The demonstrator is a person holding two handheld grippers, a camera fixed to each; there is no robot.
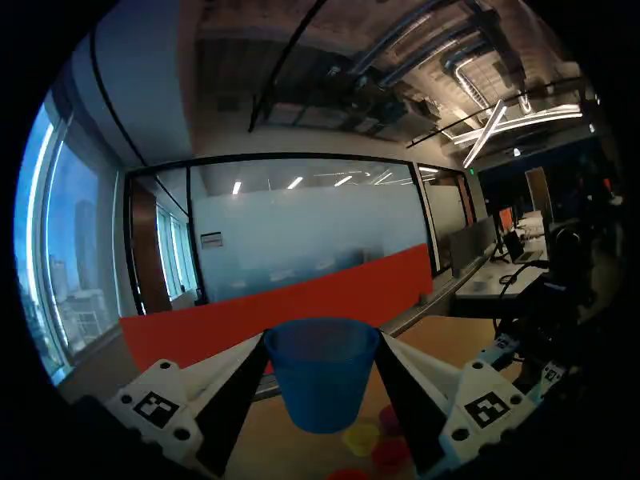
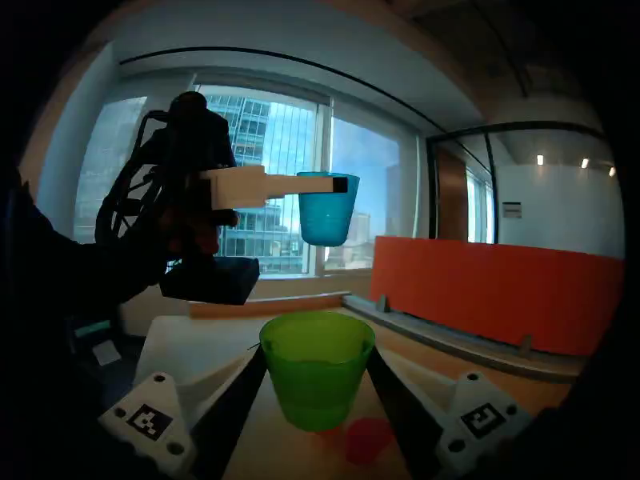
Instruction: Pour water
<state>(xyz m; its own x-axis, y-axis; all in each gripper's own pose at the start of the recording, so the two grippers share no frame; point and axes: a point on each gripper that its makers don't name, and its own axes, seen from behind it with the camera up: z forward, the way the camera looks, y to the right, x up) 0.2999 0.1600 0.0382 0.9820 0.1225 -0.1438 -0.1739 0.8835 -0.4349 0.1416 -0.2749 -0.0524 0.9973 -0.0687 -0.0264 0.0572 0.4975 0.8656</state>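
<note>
In the left gripper view, my left gripper [image 1: 322, 376] is shut on a blue plastic cup [image 1: 322, 384], held upright above the wooden table [image 1: 448, 336]. In the right gripper view, my right gripper [image 2: 318, 380] is shut on a translucent green cup [image 2: 318, 376], also upright over the table. Farther off in that view the left gripper [image 2: 324, 188] hangs high in front of the window with the blue cup [image 2: 326, 210] in its fingers, a hand [image 2: 188, 228] holding it. I cannot tell whether either cup holds water.
Small yellow [image 1: 362, 438], pink [image 1: 390, 418] and red [image 1: 390, 456] cups or lids lie on the table below the blue cup. A red one [image 2: 368, 438] lies under the green cup. An orange partition [image 2: 496, 292] borders the table; desks [image 1: 512, 276] stand at right.
</note>
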